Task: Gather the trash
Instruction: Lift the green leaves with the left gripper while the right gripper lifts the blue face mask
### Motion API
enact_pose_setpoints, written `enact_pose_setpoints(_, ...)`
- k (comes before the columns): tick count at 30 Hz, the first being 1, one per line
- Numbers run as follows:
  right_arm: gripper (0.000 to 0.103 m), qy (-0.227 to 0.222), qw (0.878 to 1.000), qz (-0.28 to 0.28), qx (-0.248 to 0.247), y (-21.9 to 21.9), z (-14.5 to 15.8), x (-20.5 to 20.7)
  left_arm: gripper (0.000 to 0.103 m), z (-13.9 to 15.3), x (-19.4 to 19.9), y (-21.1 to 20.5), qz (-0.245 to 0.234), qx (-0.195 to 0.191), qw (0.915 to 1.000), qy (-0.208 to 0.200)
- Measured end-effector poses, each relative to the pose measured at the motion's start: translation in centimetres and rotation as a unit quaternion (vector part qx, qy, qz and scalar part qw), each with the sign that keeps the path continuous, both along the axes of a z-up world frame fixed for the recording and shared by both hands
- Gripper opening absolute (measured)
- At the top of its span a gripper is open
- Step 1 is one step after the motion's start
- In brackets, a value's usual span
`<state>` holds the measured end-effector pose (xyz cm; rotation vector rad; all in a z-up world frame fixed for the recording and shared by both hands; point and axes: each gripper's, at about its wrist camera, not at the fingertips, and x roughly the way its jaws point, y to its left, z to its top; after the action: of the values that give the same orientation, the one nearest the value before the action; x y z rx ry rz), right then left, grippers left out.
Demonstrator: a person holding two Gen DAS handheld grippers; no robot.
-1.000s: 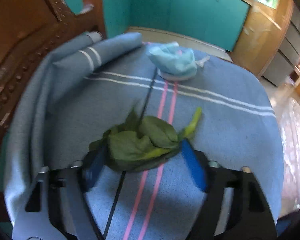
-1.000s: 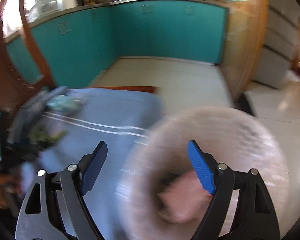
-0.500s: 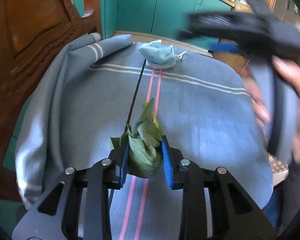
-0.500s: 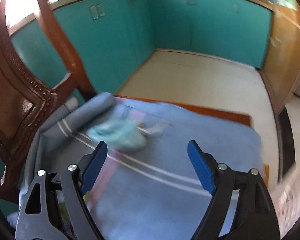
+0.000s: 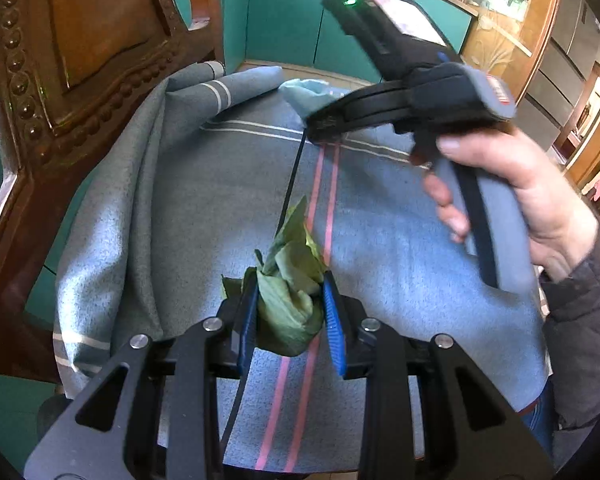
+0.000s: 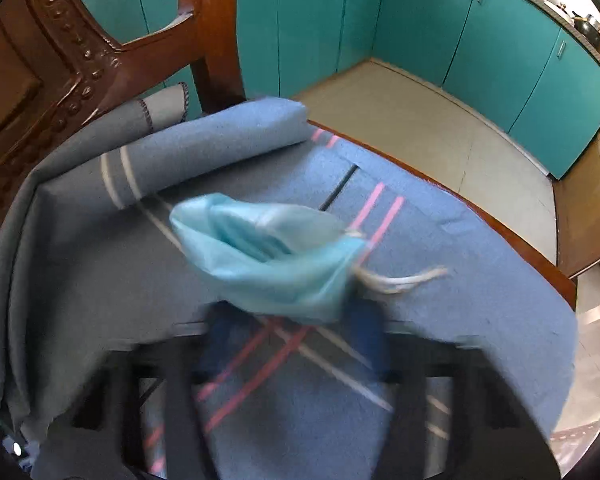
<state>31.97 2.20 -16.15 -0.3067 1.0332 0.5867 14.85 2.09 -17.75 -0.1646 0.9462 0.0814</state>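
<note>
A crumpled bunch of green leaves sits between the blue pads of my left gripper, which is shut on it just above the blue striped cloth. At the far end of the cloth lies a light blue face mask with white ear loops. My right gripper is blurred and its jaws are closing, with the lower end of the mask between them and touching both pads. In the left wrist view a person's hand holds the right gripper down over the mask.
The cloth covers a chair seat and is rolled up along its far left side. The carved wooden chair back rises on the left. Teal cabinets and a pale floor lie beyond the seat's edge.
My left gripper closed on the leaves and raised them slightly. My right gripper swung left from a pale basket to the cloth, came down over the mask, and its jaws narrowed around it.
</note>
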Motion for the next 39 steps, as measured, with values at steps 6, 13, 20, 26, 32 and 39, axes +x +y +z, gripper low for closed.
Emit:
enact_pose_setpoints(6,0.011,0.029,0.999,0.039,0.011,-1.6,0.5,-2.6,0.031,0.5,-1.2,0.1,0.007,0.000,0.9999,-0.008)
enact_pose_setpoints(13,0.011,0.043,0.996,0.023,0.077,-7.0,3.4,-4.8,0.031,1.4,-2.0,0.3,0.023,-0.001,0.9995,-0.020)
enact_pose_setpoints(20,0.011,0.028,0.992,-0.004,0.125,-9.0,6.1,-5.6,0.031,2.8,-3.4,0.2,0.028,-0.001,0.9988,-0.039)
enact_pose_setpoints(26,0.011,0.006,0.991,-0.021,0.133,-10.8,7.3,-7.7,0.031,4.0,-4.6,-0.1,0.040,0.024,0.9975,-0.054)
enact_pose_setpoints(32,0.011,-0.042,0.997,-0.032,0.062,-11.0,6.0,-10.2,0.032,4.9,-5.5,-1.3,0.038,0.049,0.9960,-0.064)
enact_pose_setpoints(39,0.011,-0.050,0.996,-0.048,0.054,-13.1,5.4,-11.5,0.032,5.2,-5.7,-2.6,0.034,0.068,0.9949,-0.066)
